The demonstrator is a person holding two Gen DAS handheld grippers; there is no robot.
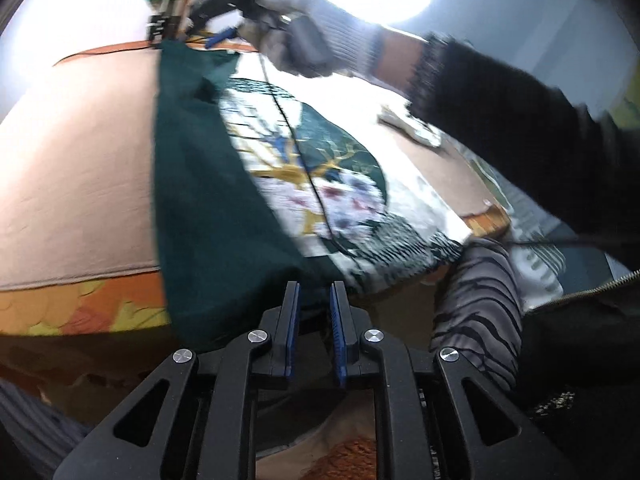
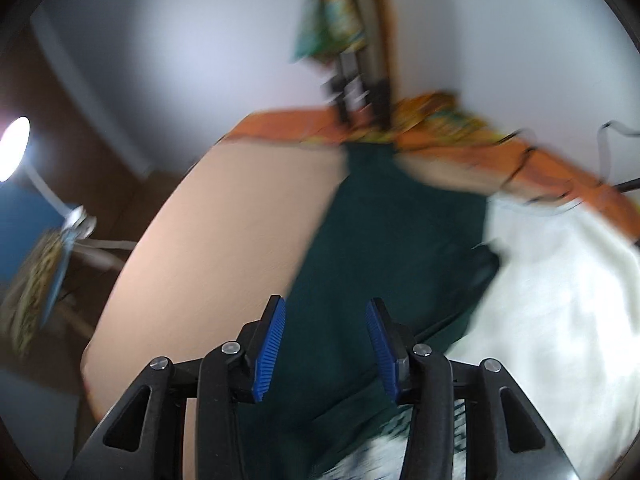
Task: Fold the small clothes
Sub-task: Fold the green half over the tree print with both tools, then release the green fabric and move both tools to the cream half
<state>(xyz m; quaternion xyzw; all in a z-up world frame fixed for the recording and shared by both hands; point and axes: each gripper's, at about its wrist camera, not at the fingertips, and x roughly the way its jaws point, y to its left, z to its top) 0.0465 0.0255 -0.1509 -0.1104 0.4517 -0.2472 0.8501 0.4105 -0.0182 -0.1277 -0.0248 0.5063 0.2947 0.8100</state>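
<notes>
A dark green garment (image 1: 200, 200) with a white patterned front (image 1: 280, 152) lies spread on the peach-covered table (image 1: 80, 160). Its green side panel is folded over the front. My left gripper (image 1: 315, 292) sits at the garment's near hem, which hangs over the table edge; its blue pads stand a narrow slit apart and do not press the cloth. In the left wrist view, a gloved hand (image 1: 304, 36) holds my right gripper (image 1: 216, 38) at the garment's far end. Seen from its own camera, my right gripper (image 2: 326, 304) is open above the green cloth (image 2: 392, 240), with nothing between its pads.
An orange patterned border (image 1: 80, 308) runs along the table's near edge and another (image 2: 300, 128) along the far edge. A dark stand (image 2: 352, 92) rises at the far edge. The person's striped trouser leg (image 1: 480, 300) is at the right. A bright lamp (image 2: 14, 148) shines at the left.
</notes>
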